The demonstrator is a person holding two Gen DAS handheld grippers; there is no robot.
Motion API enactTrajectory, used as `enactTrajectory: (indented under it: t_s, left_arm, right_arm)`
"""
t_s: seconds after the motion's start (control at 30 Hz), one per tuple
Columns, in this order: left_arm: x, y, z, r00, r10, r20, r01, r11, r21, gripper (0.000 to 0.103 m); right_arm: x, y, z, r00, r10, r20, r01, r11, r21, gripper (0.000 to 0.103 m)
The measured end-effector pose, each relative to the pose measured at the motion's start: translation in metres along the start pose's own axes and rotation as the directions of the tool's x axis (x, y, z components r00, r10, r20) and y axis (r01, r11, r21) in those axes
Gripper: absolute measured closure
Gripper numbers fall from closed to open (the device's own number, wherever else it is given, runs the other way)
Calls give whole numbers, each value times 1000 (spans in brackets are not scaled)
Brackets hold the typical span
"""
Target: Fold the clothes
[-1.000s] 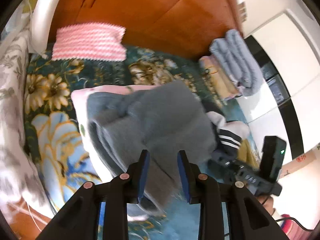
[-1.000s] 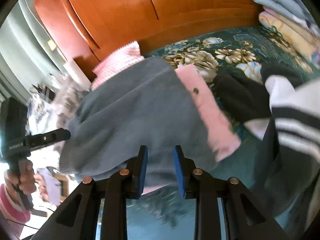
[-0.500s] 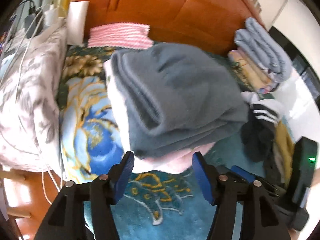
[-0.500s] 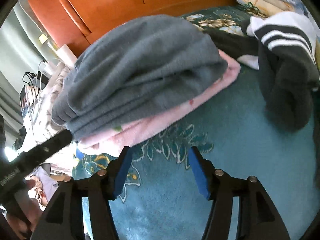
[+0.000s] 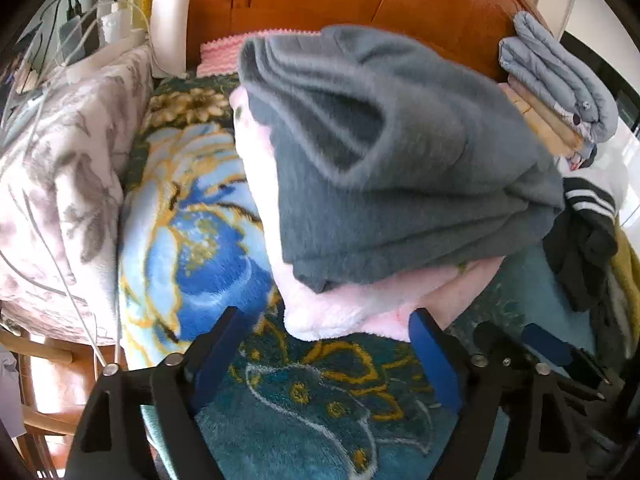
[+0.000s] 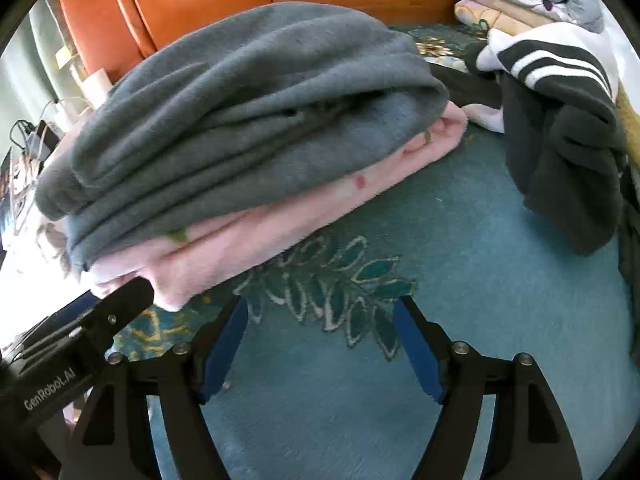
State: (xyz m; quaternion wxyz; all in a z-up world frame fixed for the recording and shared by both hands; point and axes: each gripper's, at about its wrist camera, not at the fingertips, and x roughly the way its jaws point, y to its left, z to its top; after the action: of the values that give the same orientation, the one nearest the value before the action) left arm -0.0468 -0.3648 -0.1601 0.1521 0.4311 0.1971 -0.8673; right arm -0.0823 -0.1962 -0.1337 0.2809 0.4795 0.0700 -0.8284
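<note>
1. Two folded garments sit stacked on the teal floral fleece bedspread (image 6: pixel 460 280): a grey fleece garment (image 5: pixel 400 152) on top of a pale pink fleece garment (image 6: pixel 280 224).
2. Left hand-held gripper (image 5: pixel 324 354): jaws opening, nothing between them; the pink hem lies just beyond the tips.
3. Right hand-held gripper (image 6: pixel 322 344): jaws opening, likewise released, only bedspread between the pads.
4. Judgement: the grey piece is set down; the step in hand is a clean release.
5. To do it well: draw both grippers straight back without snagging the pile, then take the black-and-white striped garment (image 6: pixel 560 92) lying unfolded nearby.
</note>
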Motion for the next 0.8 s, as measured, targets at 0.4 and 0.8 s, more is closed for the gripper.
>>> enactTrajectory:
  t_s: [0.4,0.8]
  left_arm:
    - [4,0,-16,996,29,86,-31,999,24,4]
    - [1,-7,-29,992,33,120,-36,999,17,4]
  right_arm:
    - [5,-2,-4,995,-62,84,61,998,3,24]
    - [3,0,-5,992,-59,109,58,998,10,24]
